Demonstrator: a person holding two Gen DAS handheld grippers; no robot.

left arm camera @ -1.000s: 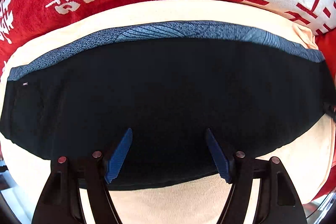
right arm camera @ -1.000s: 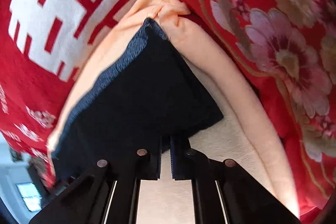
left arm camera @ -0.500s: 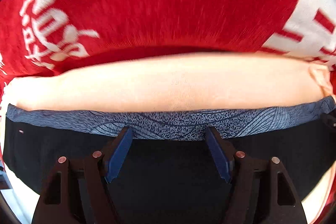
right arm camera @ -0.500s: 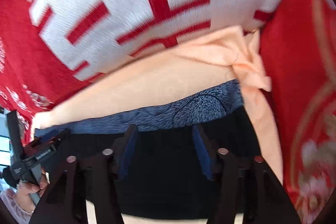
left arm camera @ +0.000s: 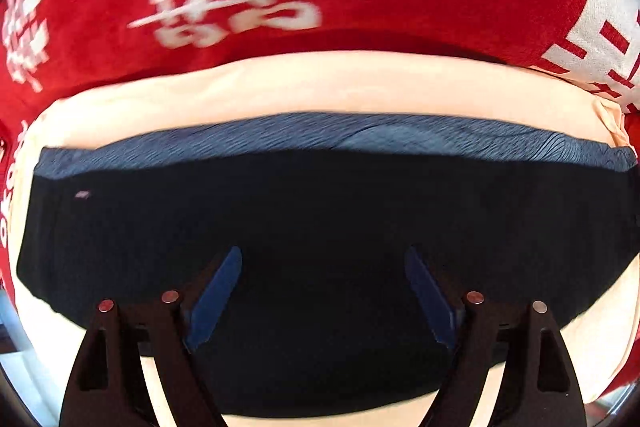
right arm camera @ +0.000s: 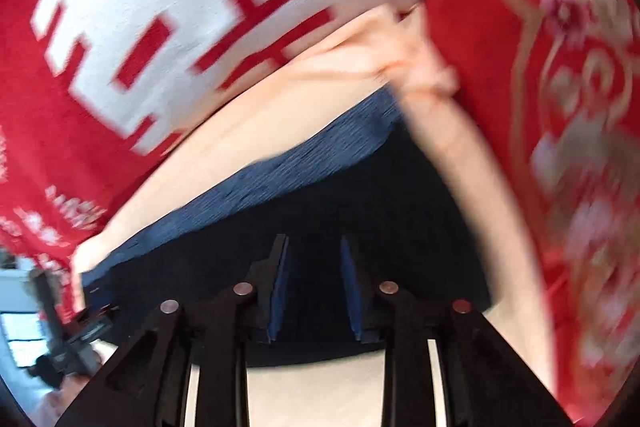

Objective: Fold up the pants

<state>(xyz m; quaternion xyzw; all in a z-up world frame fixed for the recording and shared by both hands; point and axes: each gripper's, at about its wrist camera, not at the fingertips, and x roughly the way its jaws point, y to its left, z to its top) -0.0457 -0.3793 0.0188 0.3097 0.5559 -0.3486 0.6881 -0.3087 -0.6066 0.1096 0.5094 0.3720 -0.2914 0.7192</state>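
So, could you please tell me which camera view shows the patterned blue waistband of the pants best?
The left wrist view: the waistband runs nearly edge to edge there, along the far side of the black pants, only slightly blurred. The right wrist view shows the same band at a slant and heavily motion-blurred, so its pattern is lost.

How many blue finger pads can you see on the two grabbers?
4. Two on the left gripper, spread wide over the black pants; one pad sits on each side. Two on the right gripper, closer together, above the same pants.
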